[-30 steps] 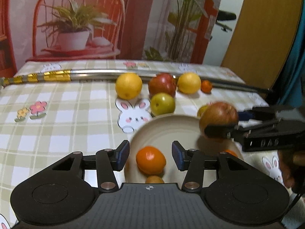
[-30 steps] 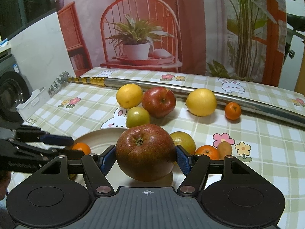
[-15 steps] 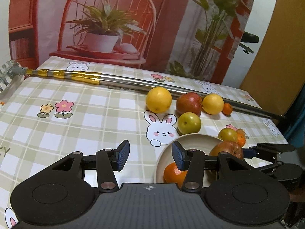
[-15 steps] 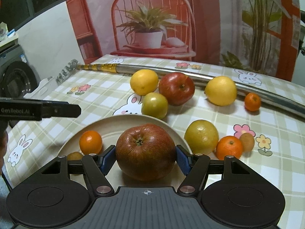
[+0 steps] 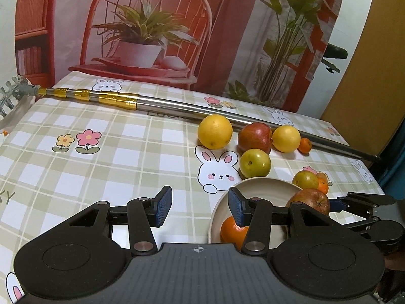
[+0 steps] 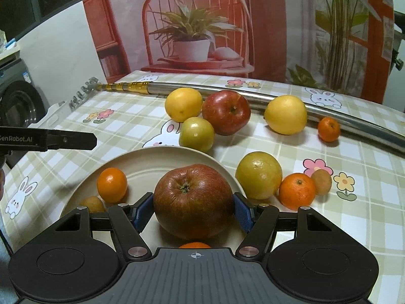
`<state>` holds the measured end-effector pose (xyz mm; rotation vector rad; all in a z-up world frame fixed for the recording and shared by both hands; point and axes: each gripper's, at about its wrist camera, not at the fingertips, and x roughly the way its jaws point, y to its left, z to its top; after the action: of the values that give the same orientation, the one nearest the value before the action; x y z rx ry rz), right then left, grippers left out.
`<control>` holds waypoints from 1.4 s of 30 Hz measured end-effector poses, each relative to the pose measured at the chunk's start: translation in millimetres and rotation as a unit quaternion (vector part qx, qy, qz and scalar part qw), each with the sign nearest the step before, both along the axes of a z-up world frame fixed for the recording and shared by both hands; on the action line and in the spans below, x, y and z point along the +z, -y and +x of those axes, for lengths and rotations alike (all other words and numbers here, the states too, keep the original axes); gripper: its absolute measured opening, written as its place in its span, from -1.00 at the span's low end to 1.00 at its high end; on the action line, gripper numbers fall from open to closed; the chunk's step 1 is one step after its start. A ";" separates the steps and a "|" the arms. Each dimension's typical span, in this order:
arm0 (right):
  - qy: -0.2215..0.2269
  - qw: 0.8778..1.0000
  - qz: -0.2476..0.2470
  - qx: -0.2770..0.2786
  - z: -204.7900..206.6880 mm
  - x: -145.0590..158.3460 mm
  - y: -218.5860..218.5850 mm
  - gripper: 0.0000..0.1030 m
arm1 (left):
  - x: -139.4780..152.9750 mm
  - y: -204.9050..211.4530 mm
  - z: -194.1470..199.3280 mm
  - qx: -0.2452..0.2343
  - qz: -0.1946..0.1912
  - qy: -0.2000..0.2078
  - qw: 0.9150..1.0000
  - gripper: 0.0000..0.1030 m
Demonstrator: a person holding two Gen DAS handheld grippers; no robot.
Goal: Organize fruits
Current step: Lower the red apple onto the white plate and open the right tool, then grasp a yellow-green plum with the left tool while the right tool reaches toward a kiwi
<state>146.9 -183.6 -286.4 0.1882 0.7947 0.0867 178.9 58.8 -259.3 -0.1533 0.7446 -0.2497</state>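
Observation:
My right gripper (image 6: pixel 193 210) is shut on a brownish-red apple (image 6: pixel 193 200) and holds it over the beige plate (image 6: pixel 152 159). The plate also holds a mandarin (image 6: pixel 112 184) and a small brown fruit (image 6: pixel 92 204). In the left wrist view the apple (image 5: pixel 310 200) shows at the plate's (image 5: pixel 263 187) right side, with the right gripper (image 5: pixel 336 204) around it. My left gripper (image 5: pixel 197 209) is open and empty, low over the tablecloth just left of the plate. Loose fruit lies beyond: two yellow citrus (image 6: pixel 183 104), (image 6: pixel 286 114), a red apple (image 6: pixel 226 111), green-yellow fruits (image 6: pixel 196 133), (image 6: pixel 258 174), mandarins (image 6: pixel 297 190), (image 6: pixel 328 129).
A long telescopic metal pole (image 5: pixel 177 107) with a gold section lies across the far side of the checked tablecloth (image 5: pixel 101 167). A small brown fruit (image 6: pixel 321 181) sits by the right mandarin. A printed backdrop stands behind the table. A washing machine (image 6: pixel 15 101) is at the left.
My left gripper has pulled back and to the left, off the plate. My right gripper has carried the apple in over the plate.

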 end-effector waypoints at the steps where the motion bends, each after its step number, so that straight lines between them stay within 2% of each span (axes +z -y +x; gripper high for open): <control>1: 0.000 1.000 -0.002 0.000 -0.2 0.2 -0.4 0.22 | -0.1 0.0 -0.2 0.000 0.000 0.000 1.000 0.00; 11: -0.007 1.000 -0.009 -0.001 0.8 1.9 -1.3 0.23 | -0.1 -1.3 -1.1 0.000 0.001 -0.004 1.000 0.00; 15: 0.005 1.000 -0.005 -0.005 -1.7 8.5 1.2 0.29 | 0.0 -0.1 0.0 -0.001 0.002 -0.008 1.000 0.00; 24: 0.044 0.999 -0.004 -0.026 -5.1 34.1 19.6 0.29 | 5.2 2.4 4.6 -0.008 0.009 -0.006 1.000 0.00; 37: 0.084 0.994 -0.045 -0.058 7.0 62.2 68.1 0.28 | 39.6 7.9 31.4 -0.021 0.025 0.030 0.999 0.00; 42: 0.096 0.990 -0.066 -0.081 13.0 70.0 88.8 0.28 | 47.2 24.0 45.5 -0.050 0.019 0.021 0.998 0.00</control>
<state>159.9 -272.4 -216.4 0.1156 0.5889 -0.0995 224.4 34.8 -212.1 -0.0743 0.7153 -0.3337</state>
